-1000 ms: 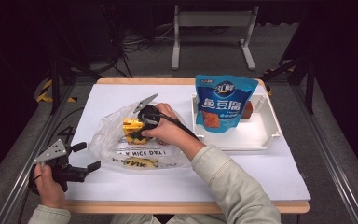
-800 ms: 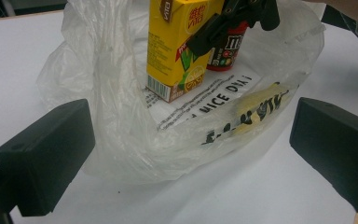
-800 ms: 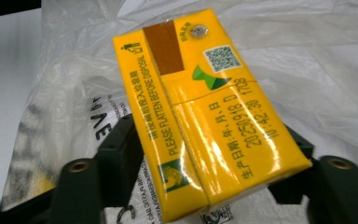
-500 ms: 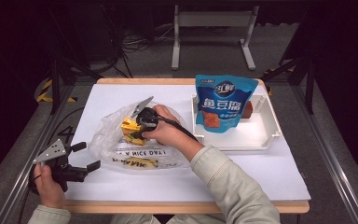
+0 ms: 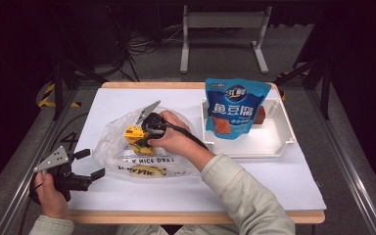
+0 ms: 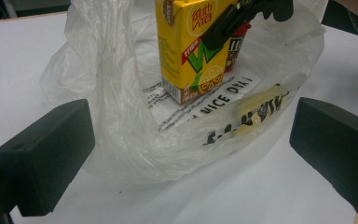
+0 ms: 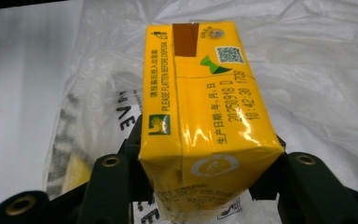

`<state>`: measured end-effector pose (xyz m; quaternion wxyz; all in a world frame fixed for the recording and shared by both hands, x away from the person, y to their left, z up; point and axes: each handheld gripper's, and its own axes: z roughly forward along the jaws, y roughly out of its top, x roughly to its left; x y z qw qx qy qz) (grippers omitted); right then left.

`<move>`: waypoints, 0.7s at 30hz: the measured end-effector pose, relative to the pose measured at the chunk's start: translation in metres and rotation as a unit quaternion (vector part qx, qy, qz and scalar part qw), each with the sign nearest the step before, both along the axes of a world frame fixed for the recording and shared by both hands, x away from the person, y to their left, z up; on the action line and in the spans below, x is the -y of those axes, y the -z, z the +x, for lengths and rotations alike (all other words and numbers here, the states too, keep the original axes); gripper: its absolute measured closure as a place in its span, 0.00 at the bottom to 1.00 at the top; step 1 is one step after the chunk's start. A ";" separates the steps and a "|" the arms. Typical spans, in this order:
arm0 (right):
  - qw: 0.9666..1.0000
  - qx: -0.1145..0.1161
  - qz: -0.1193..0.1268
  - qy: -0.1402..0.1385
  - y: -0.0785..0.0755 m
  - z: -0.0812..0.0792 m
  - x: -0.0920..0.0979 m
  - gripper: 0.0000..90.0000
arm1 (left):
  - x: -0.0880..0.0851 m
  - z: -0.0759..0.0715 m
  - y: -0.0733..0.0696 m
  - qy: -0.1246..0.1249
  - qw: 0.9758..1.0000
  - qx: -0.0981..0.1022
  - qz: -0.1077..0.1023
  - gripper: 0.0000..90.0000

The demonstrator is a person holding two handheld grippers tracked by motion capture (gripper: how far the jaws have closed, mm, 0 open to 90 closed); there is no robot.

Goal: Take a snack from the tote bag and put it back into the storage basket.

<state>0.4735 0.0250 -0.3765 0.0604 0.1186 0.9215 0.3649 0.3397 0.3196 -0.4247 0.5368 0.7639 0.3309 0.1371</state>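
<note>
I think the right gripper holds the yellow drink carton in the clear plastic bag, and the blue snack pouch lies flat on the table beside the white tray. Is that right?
Not quite. The blue snack pouch stands in the white tray, as the high view shows. The rest holds: the right gripper grips the yellow drink carton in the clear plastic bag.

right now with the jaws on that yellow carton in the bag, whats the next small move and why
Probably a short, straight lift. The right gripper has just been closing its jaws, and they now clamp the yellow drink carton on both sides. The carton stands inside the clear plastic bag, whose film rises around it, next to a small dark packet. The left gripper waits open beside the bag and could steady it.
</note>
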 end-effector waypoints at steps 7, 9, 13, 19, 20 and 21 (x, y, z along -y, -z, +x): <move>1.000 0.005 0.014 -0.008 -0.015 -0.006 0.006 0.60 | 0.000 0.001 0.000 0.000 1.000 -0.002 0.001 0.01; 1.000 0.008 0.018 -0.010 -0.022 -0.008 0.009 0.60 | 0.001 0.001 0.001 0.001 1.000 -0.001 0.002 0.01; 1.000 0.011 0.025 -0.014 -0.031 -0.009 0.015 0.60 | 0.001 0.001 0.001 0.001 1.000 -0.001 0.002 0.01; 0.999 0.012 0.035 -0.023 -0.049 -0.014 0.027 0.60 | 0.001 0.002 0.001 0.001 1.000 -0.002 0.003 0.01; 0.999 0.011 0.038 -0.022 -0.052 -0.015 0.029 0.60 | 0.001 0.002 0.001 0.001 1.000 -0.002 0.003 0.01; 0.999 0.010 0.040 -0.023 -0.053 -0.016 0.031 0.60 | 0.001 0.002 0.001 0.001 1.000 -0.002 0.002 0.01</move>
